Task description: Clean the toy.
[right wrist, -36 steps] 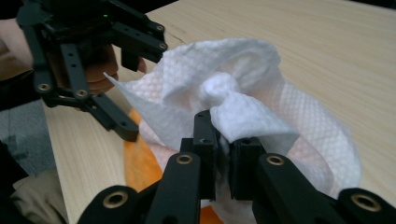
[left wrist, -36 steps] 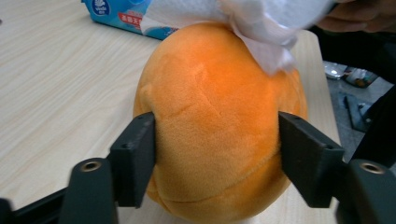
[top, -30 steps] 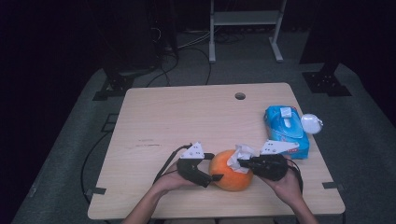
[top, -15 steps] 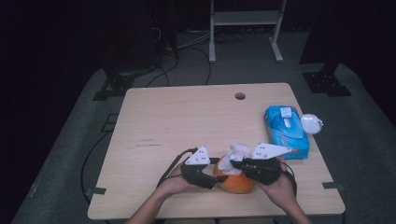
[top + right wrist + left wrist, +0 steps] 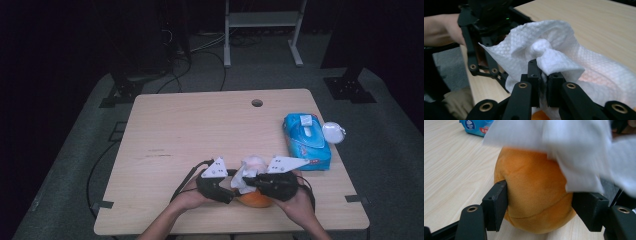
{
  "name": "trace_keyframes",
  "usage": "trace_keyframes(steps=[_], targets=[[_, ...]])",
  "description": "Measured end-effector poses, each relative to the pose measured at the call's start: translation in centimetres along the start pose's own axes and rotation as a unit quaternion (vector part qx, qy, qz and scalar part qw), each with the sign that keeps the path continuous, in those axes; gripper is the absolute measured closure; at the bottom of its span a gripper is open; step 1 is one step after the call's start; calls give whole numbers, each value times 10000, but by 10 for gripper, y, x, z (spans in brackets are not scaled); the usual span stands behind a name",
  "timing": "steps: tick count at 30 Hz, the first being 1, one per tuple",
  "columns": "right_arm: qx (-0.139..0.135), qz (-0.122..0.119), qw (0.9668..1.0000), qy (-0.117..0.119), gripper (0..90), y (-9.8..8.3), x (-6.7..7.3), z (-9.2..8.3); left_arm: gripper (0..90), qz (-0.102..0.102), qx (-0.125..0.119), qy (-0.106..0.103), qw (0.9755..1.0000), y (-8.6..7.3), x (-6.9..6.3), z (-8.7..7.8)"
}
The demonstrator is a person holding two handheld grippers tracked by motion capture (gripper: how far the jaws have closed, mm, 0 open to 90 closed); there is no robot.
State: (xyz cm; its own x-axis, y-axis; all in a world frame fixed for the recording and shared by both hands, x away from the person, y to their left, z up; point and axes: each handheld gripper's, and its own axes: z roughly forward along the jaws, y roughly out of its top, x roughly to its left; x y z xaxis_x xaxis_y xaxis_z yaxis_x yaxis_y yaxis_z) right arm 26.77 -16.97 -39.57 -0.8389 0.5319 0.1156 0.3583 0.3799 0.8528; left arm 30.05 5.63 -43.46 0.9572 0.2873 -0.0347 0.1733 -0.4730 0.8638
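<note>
While both hands work at the near edge of the counter (image 5: 190,130), the items stand as follows.

Item 1: orange plush ball (image 5: 256,199), soft, stitched seam low on its side. Rests on the counter at the near edge, between the two hands. Seen close in the left gripper view (image 5: 534,192), where it sits upright on the wood.

Item 2: white tissue (image 5: 248,170), crumpled, embossed texture. Drapes over the top of the plush ball. In the right gripper view (image 5: 554,57) one bunched corner stands up in a twist.

Item 3: left gripper (image 5: 226,192), black, grey plate on top, held in the person's left hand. Its jaws have just been closing and now press on the plush ball from both sides, denting the fabric at the left pad (image 5: 499,205).

Item 4: right gripper (image 5: 250,181), black, grey plate on top, held in the person's right hand. Jaws pressed nearly together, pinching the twisted corner of the tissue (image 5: 544,76).

Item 5: blue wipes pack (image 5: 306,140), flat on the counter at the right edge, well apart from the ball.

Item 6: small white round object (image 5: 333,132), just beside the pack at the counter's right edge; its nature cannot be told.

Item 7: round hole (image 5: 257,103) in the counter, far side.
</note>
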Motion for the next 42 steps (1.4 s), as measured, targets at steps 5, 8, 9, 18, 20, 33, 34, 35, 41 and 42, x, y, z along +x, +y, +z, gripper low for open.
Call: trace_keyframes(steps=[5, 8, 9, 18, 20, 33, 34, 35, 41, 42], targets=[[-25, 36, 9994, -338, 831, -1, -14, -7, 335, -150, -44, -60, 9999, -4, 6, -2], [4, 237, 9988, -431, 830, -5, -25, -16, 312, -181, -67, -81, 9998, -6, 8, -1], [3, 302, 9987, -400, 830, -7, -27, -17, 278, -222, -83, -81, 9997, -5, 8, 0], [50, 61, 9998, -163, 830, -4, -14, -9, 227, -236, -204, -75, 9995, -3, 4, 6], [77, 8, 10000, -7, 829, -2, -7, -6, 243, -204, -162, -63, 9996, -3, 3, 5], [118, 256, 9985, -475, 830, -12, -32, -25, 260, -263, -143, -38, 9995, -8, 6, 4], [105, 305, 9984, -470, 829, -13, -34, -27, 260, -219, -126, -23, 9997, -7, 5, 5], [113, 238, 9984, -500, 829, -12, -31, -27, 260, -160, -104, -6, 9998, -4, 2, 5], [96, -13, 9989, -468, 829, -6, -21, -22, 252, -58, -84, 4, 9999, -2, -2, 4], [143, 58, 9990, -412, 830, -8, -24, -23, 235, -93, -141, -45, 9998, -2, 1, 3]])
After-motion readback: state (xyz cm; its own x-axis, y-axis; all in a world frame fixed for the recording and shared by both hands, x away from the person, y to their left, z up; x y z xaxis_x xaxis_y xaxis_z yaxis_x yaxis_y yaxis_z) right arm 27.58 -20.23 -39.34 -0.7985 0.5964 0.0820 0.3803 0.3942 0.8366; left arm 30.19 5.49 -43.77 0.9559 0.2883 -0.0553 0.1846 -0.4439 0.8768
